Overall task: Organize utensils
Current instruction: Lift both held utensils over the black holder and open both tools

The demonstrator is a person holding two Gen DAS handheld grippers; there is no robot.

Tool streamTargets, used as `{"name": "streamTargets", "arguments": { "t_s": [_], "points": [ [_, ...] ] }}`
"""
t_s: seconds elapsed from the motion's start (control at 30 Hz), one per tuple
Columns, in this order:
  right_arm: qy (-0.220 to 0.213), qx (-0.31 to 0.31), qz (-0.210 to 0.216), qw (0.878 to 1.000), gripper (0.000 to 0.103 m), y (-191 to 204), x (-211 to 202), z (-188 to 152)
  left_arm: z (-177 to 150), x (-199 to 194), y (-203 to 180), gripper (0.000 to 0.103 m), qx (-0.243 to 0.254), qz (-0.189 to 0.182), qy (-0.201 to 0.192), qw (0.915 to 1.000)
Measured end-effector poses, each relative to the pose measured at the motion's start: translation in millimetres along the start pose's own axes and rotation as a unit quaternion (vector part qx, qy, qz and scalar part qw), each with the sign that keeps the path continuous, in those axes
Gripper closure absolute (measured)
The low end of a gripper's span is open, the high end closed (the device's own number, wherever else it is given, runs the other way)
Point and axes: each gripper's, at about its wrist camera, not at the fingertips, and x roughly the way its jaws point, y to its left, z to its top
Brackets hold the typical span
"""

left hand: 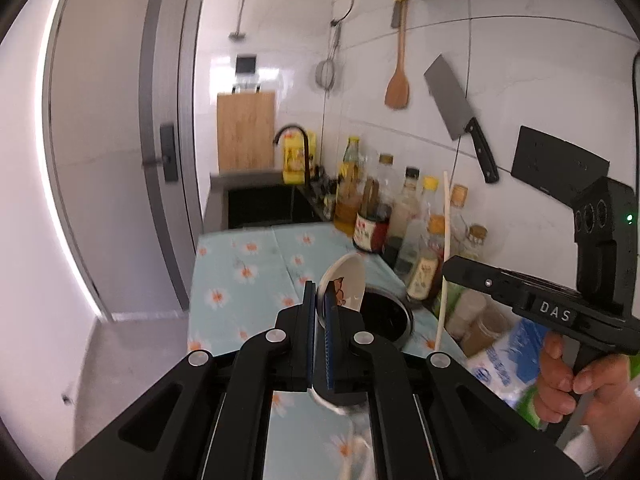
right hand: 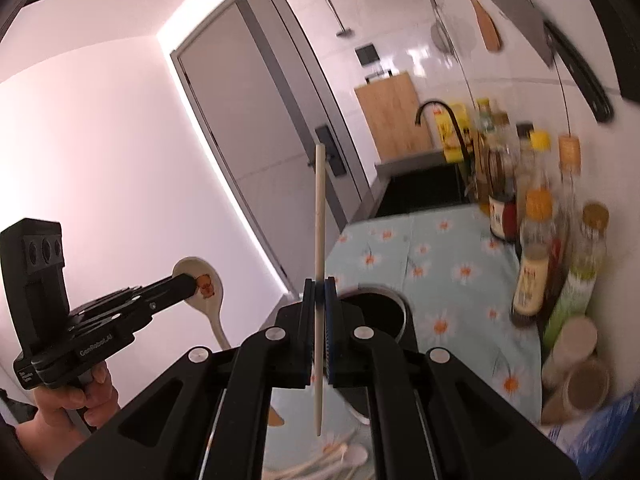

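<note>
Grippers both sit above the dark round metal holder [right hand: 374, 312], which stands on the pale blue daisy-print cloth [left hand: 248, 276] over the counter. The left gripper [left hand: 320, 304] has its jaws closed tight on the white ceramic soup spoon with an orange cartoon print [left hand: 346, 280] — bowl up and facing the holder, handle hanging down behind the fingers, just left of the holder's rim. The right gripper [right hand: 319, 288] is clamped on a single pale wooden chopstick [right hand: 319, 216], held nearly upright, its upper end well above the holder and its lower tip below the fingers. More pale wooden utensils [right hand: 332, 460] lie on the cloth on the near side of the holder — blurred. Sauce and oil bottles [right hand: 536, 240] crowd the wall to the holder's right.
</note>
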Motion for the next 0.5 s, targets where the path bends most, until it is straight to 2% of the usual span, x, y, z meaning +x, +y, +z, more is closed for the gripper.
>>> {"name": "streamTargets", "arguments": {
  "t_s": [0.23, 0.37, 0.5],
  "points": [
    [-0.045, 0.01, -0.004, 0.999, 0.097, -7, 13, 24, 30, 24, -6, 0.1, 0.024, 0.014, -0.027, 0.9993],
    [-0.075, -0.005, -0.015, 0.997, 0.097, -9, 21, 37, 39, 42, -12, 0.1, 0.043, 0.02, -0.036, 0.9982],
    [-0.081, -0.013, -0.029, 0.996, 0.097, -11, 31, 42, 40, 55, -19, 0.1, 0.063, 0.026, -0.039, 0.9969]
  ]
}}
